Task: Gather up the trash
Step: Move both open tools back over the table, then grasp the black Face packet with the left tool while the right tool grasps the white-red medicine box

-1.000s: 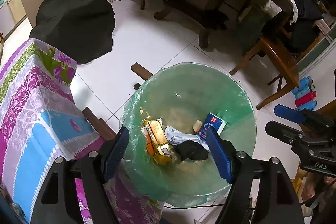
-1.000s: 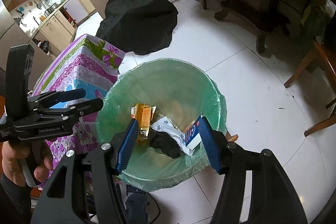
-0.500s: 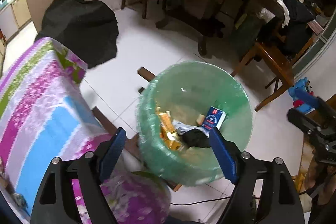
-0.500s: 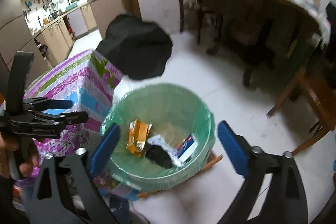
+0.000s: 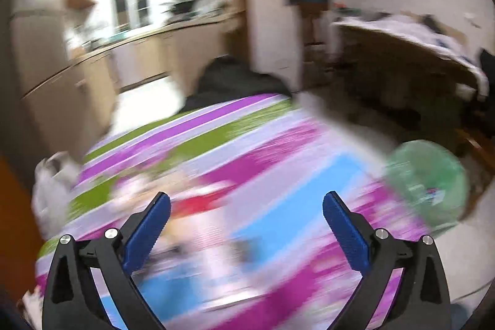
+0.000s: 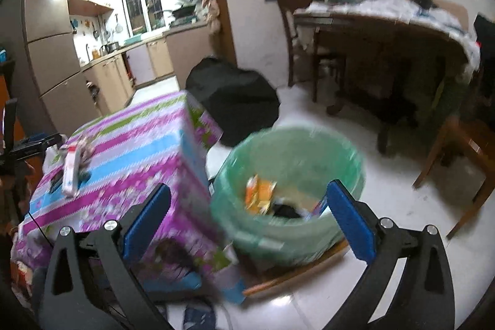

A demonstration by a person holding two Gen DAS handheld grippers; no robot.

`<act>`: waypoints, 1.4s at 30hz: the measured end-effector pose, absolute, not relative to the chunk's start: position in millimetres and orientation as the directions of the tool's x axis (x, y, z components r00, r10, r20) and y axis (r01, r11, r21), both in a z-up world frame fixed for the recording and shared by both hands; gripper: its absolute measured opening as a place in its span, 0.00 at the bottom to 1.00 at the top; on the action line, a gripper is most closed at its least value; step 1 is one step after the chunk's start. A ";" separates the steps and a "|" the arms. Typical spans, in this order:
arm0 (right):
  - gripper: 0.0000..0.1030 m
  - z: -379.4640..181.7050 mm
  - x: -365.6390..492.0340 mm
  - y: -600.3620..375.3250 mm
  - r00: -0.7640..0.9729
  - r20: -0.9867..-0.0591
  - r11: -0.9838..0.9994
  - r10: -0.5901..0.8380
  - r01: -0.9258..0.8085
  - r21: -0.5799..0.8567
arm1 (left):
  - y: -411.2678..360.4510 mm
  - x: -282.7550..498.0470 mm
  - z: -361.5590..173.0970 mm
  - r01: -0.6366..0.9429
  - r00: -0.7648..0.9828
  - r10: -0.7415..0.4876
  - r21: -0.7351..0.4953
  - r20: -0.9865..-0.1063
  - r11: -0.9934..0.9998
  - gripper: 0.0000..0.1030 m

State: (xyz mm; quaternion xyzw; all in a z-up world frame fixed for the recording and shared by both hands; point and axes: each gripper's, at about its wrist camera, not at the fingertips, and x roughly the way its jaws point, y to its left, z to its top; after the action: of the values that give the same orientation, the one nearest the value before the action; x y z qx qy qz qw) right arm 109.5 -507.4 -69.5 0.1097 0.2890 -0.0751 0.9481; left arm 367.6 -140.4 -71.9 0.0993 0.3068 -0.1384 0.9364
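Table (image 6: 130, 144) with striped cloth, beside green-lined bin (image 6: 287, 184) on the floor. Bin already holds wrappers and a dark lump. Trash left on the table: a white and red carton (image 6: 70, 172) near its far left edge, small scraps around it.

Step in hand, by my reading: go for the next piece. Advice: steady the left view first, it is badly blurred; approach the carton across its narrow side.

Left gripper (image 5: 246, 212): spread wide, empty, over the cloth. Right gripper (image 6: 247, 206): spread wide, empty, touching nothing.
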 end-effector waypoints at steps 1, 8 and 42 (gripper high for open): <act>0.94 -75.7 110.4 -502.4 0.814 -0.577 0.963 -0.068 0.204 0.174 | -108.3 372.9 -81.0 0.261 0.780 -0.131 0.127 -0.612 0.957 0.95; 0.94 -95.5 126.7 -441.5 0.783 -0.620 0.971 0.042 0.115 0.210 | -3.9 411.1 -134.5 0.217 0.653 -0.093 0.068 -0.751 0.974 0.95; 0.76 -122.8 365.3 -143.0 0.567 -0.785 0.951 0.251 -0.297 0.089 | 29.6 371.0 -141.6 0.108 0.700 -0.149 -0.102 -0.698 0.989 0.42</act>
State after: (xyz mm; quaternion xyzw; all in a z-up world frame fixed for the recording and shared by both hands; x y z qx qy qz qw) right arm 365.3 -143.0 -122.8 -0.0264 0.4387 0.1547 0.8848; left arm 371.0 29.6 -141.6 -0.0265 0.3809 -0.0698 0.9216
